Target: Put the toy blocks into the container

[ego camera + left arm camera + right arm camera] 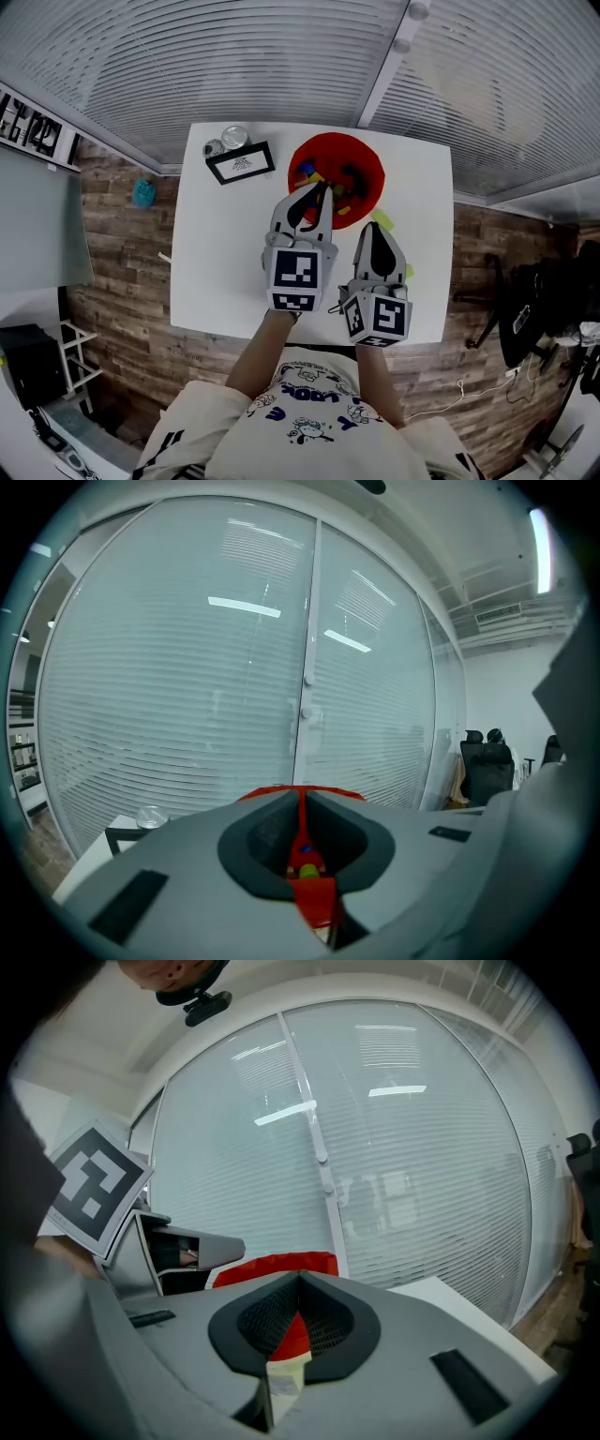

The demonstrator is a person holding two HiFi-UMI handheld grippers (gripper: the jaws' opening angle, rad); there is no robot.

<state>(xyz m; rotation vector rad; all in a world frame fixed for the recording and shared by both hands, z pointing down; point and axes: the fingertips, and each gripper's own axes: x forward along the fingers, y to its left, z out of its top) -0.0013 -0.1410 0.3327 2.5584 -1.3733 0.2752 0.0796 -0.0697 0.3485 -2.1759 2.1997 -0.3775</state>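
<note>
The left claw (321, 187) is sitting clenched, its tips meeting with nothing between them, and it is hanging over the near rim of the container (337, 150). Through the gap behind its tips, the left gripper view is showing red wall and a few small coloured pieces lying inside. The right claw (375, 230) is likewise clenched and carrying nothing, hovering just short of the container on its near right side.

Inside the container, mixed-colour blocks (307, 173) are lying in a loose heap, so the task is looking largely done. A small yellow-green piece (382, 221) is lying on the surface (225, 253) between the right claw and the container. It is too small to tell whether it is a block or a scrap of tape; if it is a block, it is probably what is left to collect. On the container's far left side, only a frame (240, 163) and a jar (233, 137) are standing, and neither is looking like part of the job.
</note>
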